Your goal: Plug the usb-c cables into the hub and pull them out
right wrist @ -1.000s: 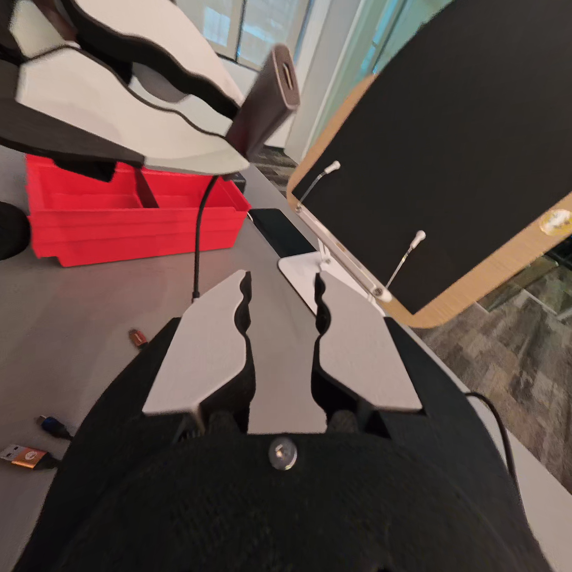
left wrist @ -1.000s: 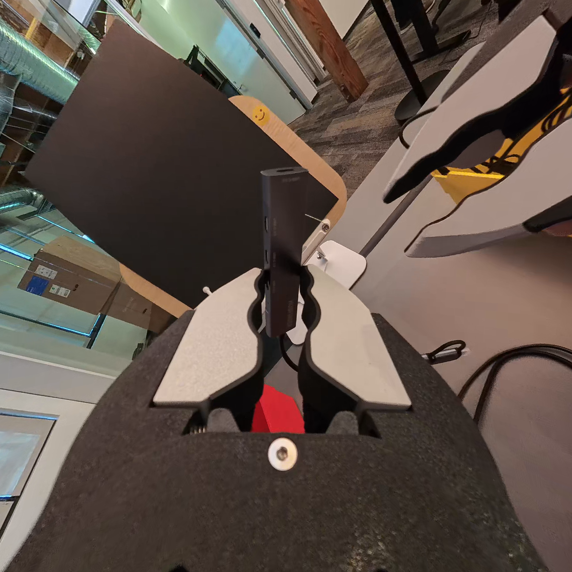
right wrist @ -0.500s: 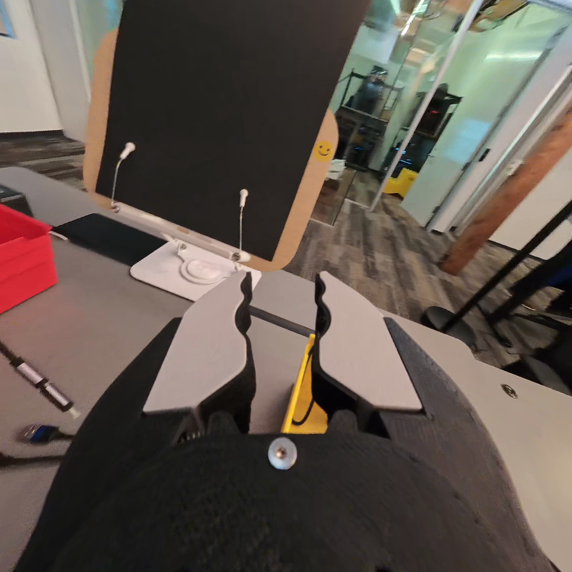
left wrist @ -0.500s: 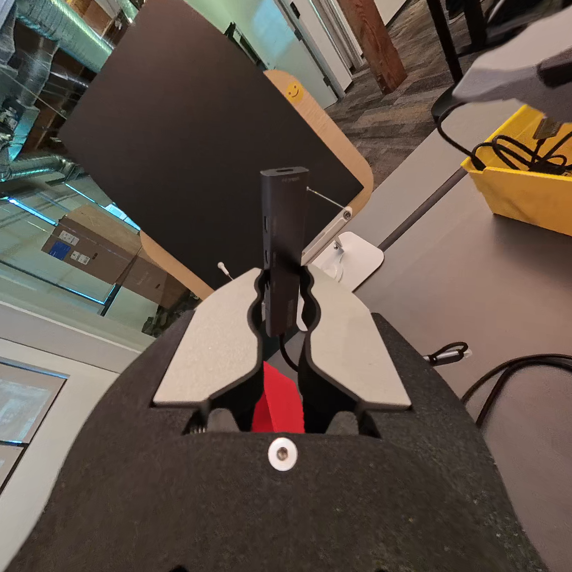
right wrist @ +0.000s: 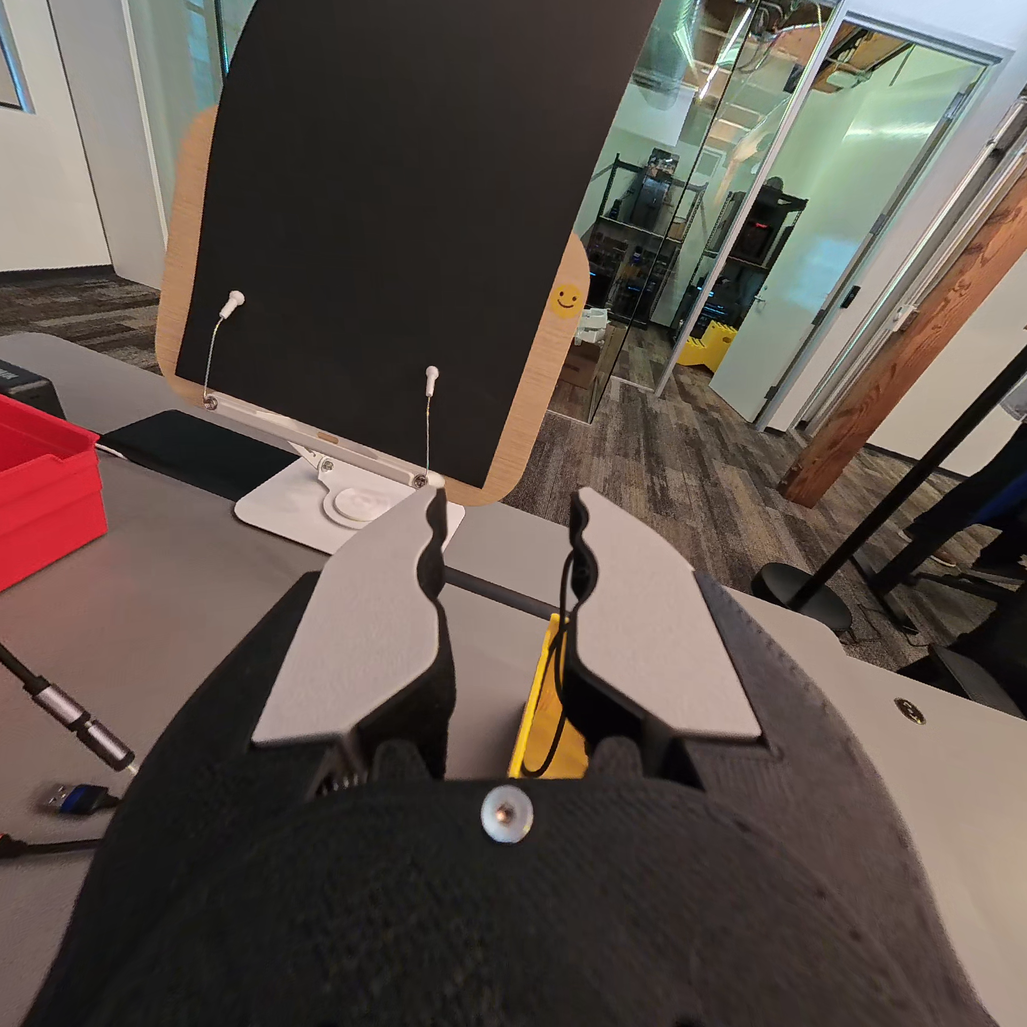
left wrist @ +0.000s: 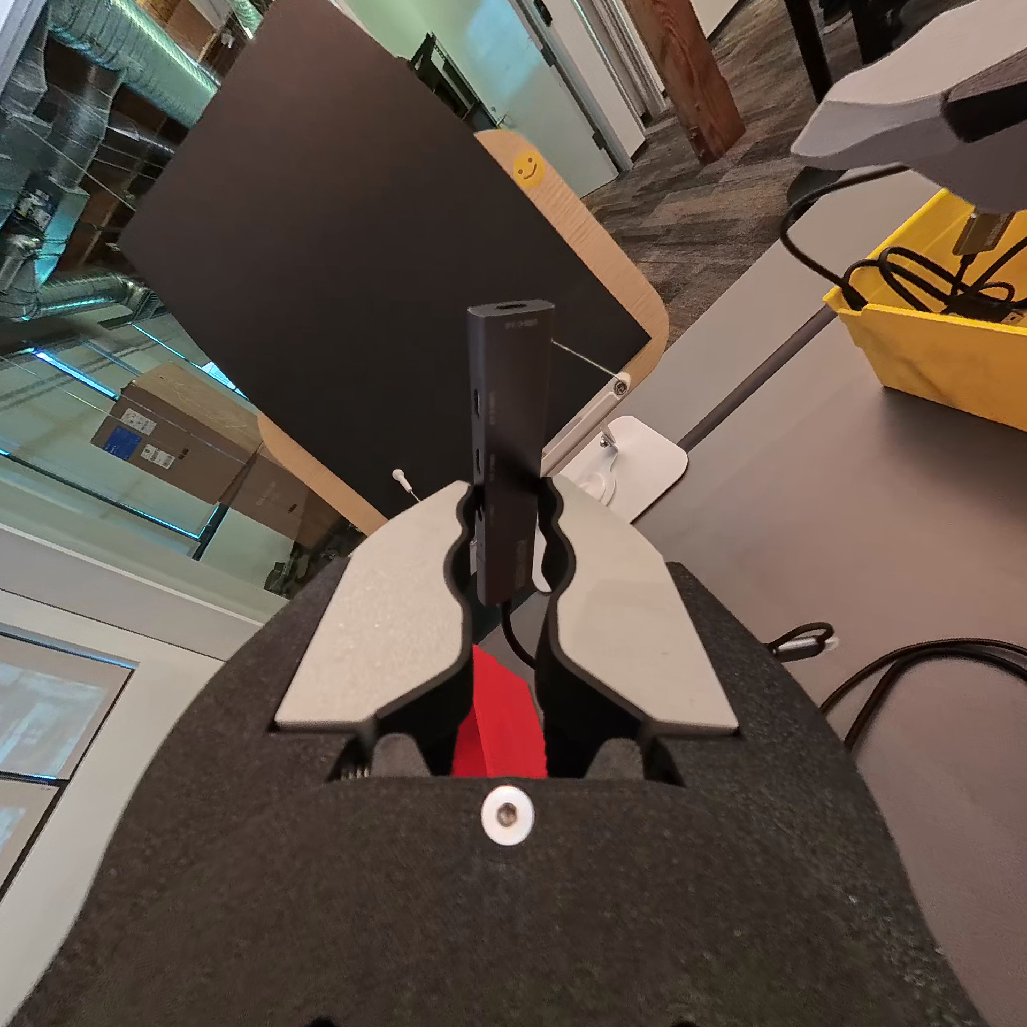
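- hub [left wrist: 508, 444], a slim dark grey bar, is sitting clamped between the pads of the left gripper [left wrist: 508, 503]; both fingers [left wrist: 389, 600] are pressing on its lower part, and its long axis is running straight out along them, away from the camera.
- its free end, with one port opening, is pointing forward and up towards the black board [left wrist: 333, 278]; a row of small ports is lining the narrow left side.
- its own black cable [left wrist: 514, 639] is leaving the near end and dropping between the fingers, above a red bin [left wrist: 497, 733] showing in the gap.
- pale lettering is running along the hub's face, too small to read.
- right gripper [right wrist: 507, 494] is hanging with its fingers [right wrist: 367, 611] spread wide and pressing on nothing; a thin black cable [right wrist: 564, 667] is lying behind the right finger's inner edge, trailing into the yellow bin [right wrist: 542, 717] beneath.
- in the left wrist view that yellow bin [left wrist: 933, 355] is resting on the grey table [left wrist: 806, 528] to the right, holding a tangle of black cables [left wrist: 933, 289].
- on the table nearer the right gripper, a silver-ended plug [right wrist: 94, 733] and a blue usb plug [right wrist: 78, 800] are lying loose.
- farther off, the board is standing on a white stand [right wrist: 311, 511], with a yellow smiley sticker [right wrist: 567, 300] on its wooden edge.
- cardboard boxes [left wrist: 183, 439] with labels too small to read are standing beyond.
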The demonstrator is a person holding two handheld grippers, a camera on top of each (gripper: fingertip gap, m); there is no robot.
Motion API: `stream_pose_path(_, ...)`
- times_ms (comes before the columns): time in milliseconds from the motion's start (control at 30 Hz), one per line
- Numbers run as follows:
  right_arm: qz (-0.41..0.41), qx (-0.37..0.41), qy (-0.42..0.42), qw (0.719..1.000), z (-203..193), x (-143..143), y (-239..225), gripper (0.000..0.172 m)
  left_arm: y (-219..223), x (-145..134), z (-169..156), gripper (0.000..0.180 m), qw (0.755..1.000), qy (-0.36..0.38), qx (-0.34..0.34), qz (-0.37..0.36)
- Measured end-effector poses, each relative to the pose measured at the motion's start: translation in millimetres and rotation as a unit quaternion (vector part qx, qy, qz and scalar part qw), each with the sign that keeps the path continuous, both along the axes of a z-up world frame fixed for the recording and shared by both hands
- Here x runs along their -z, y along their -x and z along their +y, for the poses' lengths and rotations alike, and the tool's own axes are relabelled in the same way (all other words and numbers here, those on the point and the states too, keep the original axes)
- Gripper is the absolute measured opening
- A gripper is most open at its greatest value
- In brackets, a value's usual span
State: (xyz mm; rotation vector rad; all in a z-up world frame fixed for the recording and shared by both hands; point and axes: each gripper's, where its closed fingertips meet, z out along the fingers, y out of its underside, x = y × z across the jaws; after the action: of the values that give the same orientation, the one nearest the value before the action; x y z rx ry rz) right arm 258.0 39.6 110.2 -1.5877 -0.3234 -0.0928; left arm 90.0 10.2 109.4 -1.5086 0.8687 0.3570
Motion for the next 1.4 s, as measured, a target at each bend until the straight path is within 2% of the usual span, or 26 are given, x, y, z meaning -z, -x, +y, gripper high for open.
stream_pose_path(1400, -0.019, 0.012, 0.01, 1.0, 7, 9, -3, 0.042, -9, 7, -9, 0.021, 0.999, -0.005, 0.029, 0.011)
